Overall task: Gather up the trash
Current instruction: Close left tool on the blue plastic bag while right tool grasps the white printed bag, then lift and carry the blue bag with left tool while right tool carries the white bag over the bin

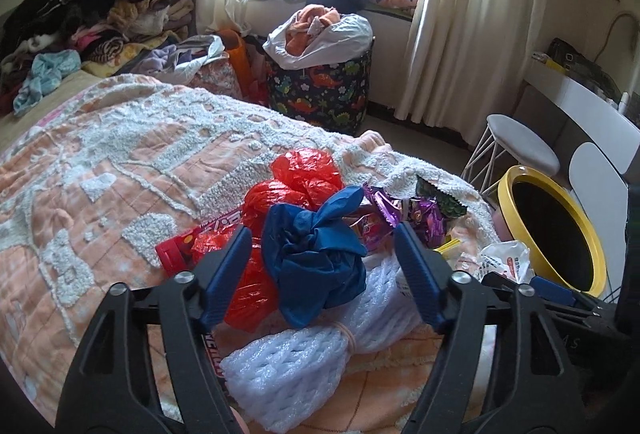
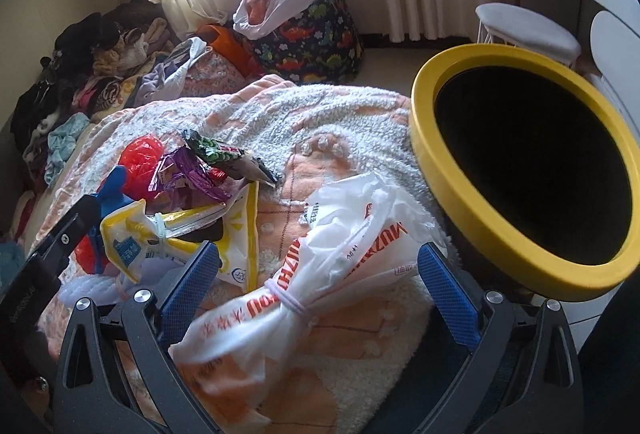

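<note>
Blue-padded left hand-held gripper (image 1: 322, 258) is held spread around a crumpled blue plastic bag (image 1: 316, 254), pads not pressing it. Red bags (image 1: 308, 170) and white foam netting (image 1: 304, 350) are piled beside it on the bed's quilt (image 1: 100, 162). Right hand-held gripper (image 2: 320, 274) is spread over a tied white plastic bag (image 2: 320, 274), untouched. Yellow-rimmed bin (image 2: 472, 218) is seen just beside the bed.
</note>
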Available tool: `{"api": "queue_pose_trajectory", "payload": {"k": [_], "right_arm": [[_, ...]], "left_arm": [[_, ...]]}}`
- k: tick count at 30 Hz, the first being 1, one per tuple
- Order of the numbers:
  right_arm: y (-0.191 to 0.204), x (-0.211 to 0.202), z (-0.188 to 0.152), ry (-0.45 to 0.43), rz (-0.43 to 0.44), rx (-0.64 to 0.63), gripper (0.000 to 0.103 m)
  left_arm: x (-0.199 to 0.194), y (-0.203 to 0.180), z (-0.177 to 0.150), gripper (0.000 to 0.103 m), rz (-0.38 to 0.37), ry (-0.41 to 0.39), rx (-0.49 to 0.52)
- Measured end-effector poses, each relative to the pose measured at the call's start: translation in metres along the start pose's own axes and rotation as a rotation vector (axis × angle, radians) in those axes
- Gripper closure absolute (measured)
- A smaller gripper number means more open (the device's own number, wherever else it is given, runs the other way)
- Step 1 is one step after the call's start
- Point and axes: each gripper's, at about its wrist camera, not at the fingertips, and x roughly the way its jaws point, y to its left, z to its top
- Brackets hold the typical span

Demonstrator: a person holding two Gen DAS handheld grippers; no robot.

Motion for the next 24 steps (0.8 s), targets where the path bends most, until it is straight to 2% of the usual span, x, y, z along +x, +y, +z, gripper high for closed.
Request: {"api": "queue_pose_trajectory", "payload": {"k": [5,8,10,13,15,19,24], "right_arm": [[0.003,0.005,-0.001,0.014,0.005,-0.027,0.009],[0.002,0.007,-0.002,0.015,0.012,-0.04,0.02],[-0.001,0.005,0.0,0.005,0.031,-0.041,0.051],[-0.009,0.003,0.004,0.016,0.112,-0.038,0.057],[-0.015,0.0,0.005,0.021,0.185,-0.016,0.072],[-0.015,-0.008,0.006,0.012,0.241,-0.024,0.073],[-0.011,-0.029,0.011,-0.048,0.29,-0.059,0.074]], "left_arm": [[0.011,0.001,-0.004,0.05,0.025,0.054,-0.02],[0.016,0.002,-0.006,0.065,0.042,0.07,-0.033],[0.016,0.002,-0.007,0.077,0.045,0.077,-0.038],[0.014,0.003,-0.007,0.085,0.034,0.069,-0.043],[0.008,0.003,-0.006,0.088,0.018,0.054,-0.054],[-0.008,0.005,-0.003,0.089,-0.006,0.018,-0.079],[-0.029,0.007,0.004,0.089,-0.037,-0.028,-0.115]]}}
